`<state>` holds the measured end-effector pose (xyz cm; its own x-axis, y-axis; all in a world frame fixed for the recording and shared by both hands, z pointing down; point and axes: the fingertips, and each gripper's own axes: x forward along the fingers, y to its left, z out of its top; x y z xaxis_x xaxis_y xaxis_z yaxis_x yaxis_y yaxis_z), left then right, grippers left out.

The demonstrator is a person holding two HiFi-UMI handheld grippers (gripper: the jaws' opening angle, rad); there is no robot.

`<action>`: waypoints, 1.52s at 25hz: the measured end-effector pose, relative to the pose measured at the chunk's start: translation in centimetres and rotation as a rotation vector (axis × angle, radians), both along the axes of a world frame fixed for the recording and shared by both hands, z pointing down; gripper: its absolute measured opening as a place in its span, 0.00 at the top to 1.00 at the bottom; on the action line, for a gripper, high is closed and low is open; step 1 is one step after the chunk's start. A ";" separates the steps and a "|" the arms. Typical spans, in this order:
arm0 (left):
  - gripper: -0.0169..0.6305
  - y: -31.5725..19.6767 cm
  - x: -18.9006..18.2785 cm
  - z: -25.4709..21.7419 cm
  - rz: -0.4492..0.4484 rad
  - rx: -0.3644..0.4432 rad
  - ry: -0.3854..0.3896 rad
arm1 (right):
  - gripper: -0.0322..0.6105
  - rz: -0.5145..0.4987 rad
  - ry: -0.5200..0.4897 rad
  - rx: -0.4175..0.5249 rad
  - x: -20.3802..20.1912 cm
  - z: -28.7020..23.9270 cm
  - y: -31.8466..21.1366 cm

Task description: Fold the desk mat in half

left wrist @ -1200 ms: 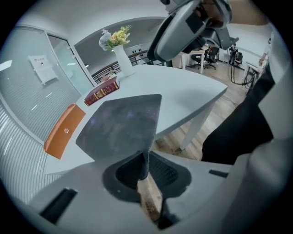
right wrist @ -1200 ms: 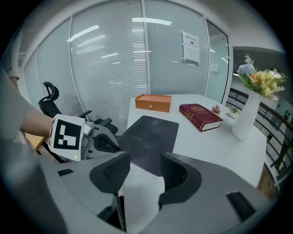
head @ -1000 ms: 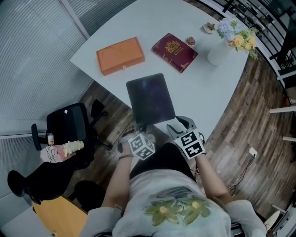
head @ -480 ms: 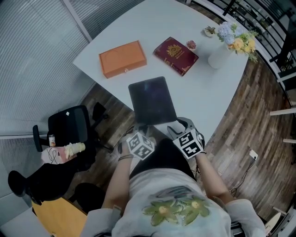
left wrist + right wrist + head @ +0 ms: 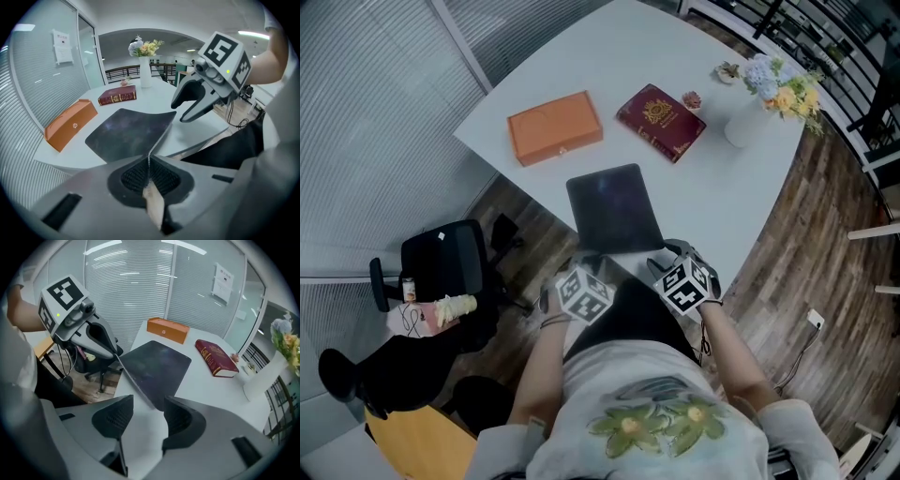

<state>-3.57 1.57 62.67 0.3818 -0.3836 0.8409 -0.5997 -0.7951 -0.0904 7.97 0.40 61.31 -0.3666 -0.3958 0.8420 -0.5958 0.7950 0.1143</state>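
The dark desk mat (image 5: pixel 614 211) lies on the white table (image 5: pixel 722 206), near its front edge. My left gripper (image 5: pixel 584 261) is shut on the mat's near left edge; in the left gripper view the thin mat (image 5: pixel 129 131) runs straight into the closed left gripper (image 5: pixel 149 161) and is raised a little there. My right gripper (image 5: pixel 669 255) stands open at the near right corner. In the right gripper view the mat's (image 5: pixel 157 364) corner lies at the mouth of the right gripper (image 5: pixel 143 418), and its pads are off the mat.
Behind the mat are an orange box (image 5: pixel 554 127), a dark red book (image 5: pixel 661 110) and a white vase of flowers (image 5: pixel 745 122). A black office chair (image 5: pixel 441 267) stands on the wood floor left of the table. The table's front edge runs just under both grippers.
The view has drifted, so the table sits lower in the picture. Both grippers stay at the mat's near edge; the right one has shifted slightly to the right.
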 end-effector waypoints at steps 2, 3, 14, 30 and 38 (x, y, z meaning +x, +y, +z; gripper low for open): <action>0.95 -0.2 -0.2 -0.2 -0.002 0.001 0.004 | 0.64 0.002 0.011 0.014 0.0 0.2 -0.5; 0.95 -0.3 -0.2 -0.2 -0.004 0.001 0.007 | 0.64 0.002 0.016 0.018 0.0 0.3 -0.7; 0.95 -1.3 -0.7 -1.7 -0.051 0.023 0.045 | 0.87 -0.010 0.044 0.070 0.1 -1.0 -2.1; 0.95 -4.8 -2.1 -5.5 -0.128 0.100 0.132 | 0.90 0.043 -0.040 0.134 -0.7 -4.7 -5.3; 0.95 -5.1 -2.7 -6.9 -0.157 0.107 0.172 | 0.90 0.049 -0.060 0.158 -1.3 -6.6 -6.3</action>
